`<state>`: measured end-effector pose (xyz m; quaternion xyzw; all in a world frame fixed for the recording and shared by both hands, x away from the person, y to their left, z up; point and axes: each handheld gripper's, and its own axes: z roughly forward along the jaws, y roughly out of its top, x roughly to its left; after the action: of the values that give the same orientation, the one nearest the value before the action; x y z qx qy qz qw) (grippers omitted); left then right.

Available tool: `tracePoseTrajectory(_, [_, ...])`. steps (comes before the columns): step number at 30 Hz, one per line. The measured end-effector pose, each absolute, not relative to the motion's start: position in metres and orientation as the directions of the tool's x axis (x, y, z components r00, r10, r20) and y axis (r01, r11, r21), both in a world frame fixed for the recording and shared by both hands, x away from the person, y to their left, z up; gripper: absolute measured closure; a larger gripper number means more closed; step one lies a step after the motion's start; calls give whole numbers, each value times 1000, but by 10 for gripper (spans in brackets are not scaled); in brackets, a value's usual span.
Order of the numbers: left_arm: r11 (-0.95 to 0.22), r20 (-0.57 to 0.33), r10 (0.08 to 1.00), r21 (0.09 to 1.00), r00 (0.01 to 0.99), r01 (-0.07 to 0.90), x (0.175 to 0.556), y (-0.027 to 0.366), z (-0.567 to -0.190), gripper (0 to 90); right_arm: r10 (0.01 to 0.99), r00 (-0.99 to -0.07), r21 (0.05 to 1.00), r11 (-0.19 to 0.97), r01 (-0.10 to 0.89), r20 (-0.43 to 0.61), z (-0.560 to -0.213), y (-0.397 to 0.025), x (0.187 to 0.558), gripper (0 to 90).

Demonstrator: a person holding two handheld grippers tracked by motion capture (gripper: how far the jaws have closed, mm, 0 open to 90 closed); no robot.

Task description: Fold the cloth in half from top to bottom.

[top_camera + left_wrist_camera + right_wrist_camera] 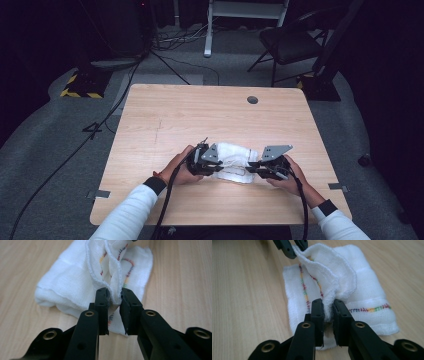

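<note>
A white cloth [232,162] with coloured stitching lies crumpled on the near half of the wooden table [165,120], roughly midway between its left and right edges, and both claws meet it from opposite sides. In the high view the left claw [216,163] comes in at the cloth's left end and the right claw [251,170] at its right end, each held in a hand [179,169] that rests low over the table.

In the left gripper view the left claw [115,298] is clamped on a raised fold of the cloth [75,280], its hemmed edge pinched between the two black jaws (the rest of the fabric lies on the table beyond them). In the right gripper view the right claw [327,308] likewise grips a raised fold of the cloth [362,287]; the fold runs away from it to the left claw [291,248] at the far end, which holds the same ridge of fabric. The lower layers lie flat on the wood beneath.
</note>
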<state>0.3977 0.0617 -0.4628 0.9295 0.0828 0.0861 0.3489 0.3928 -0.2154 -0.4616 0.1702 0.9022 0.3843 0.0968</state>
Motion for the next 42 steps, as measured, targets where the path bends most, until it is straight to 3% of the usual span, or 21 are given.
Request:
tracePoseTrajectory(11, [-781, 77, 208, 613, 975, 118, 382, 72, -478, 729, 379, -925, 686, 682, 253, -36, -476, -224, 373, 732])
tracePoseTrajectory(15, [-770, 79, 216, 627, 973, 120, 375, 81, -475, 696, 399, -916, 690, 672, 269, -32, -474, -231, 366, 641])
tracePoseTrajectory(21, [-727, 122, 300, 671, 946, 144, 380, 86, -462, 577, 480, -876, 737, 609, 295, -46, -457, -237, 363, 510])
tracePoseTrajectory(26, [-684, 147, 398, 705, 906, 186, 398, 75, -451, 423, 544, -835, 758, 576, 304, -78, -448, -226, 380, 422])
tracePoseTrajectory(28, [-644, 111, 441, 730, 891, 228, 409, 69, -448, 379, 558, -826, 755, 576, 313, -83, -449, -222, 388, 404])
tracePoseTrajectory(34, [-668, 98, 412, 708, 906, 227, 418, 45, -456, 281, 568, -821, 706, 607, 365, -65, -463, -210, 401, 344])
tracePoseTrajectory(42, [-725, 106, 363, 656, 926, 209, 403, 41, -472, 273, 523, -849, 682, 648, 340, -74, -473, -208, 390, 326])
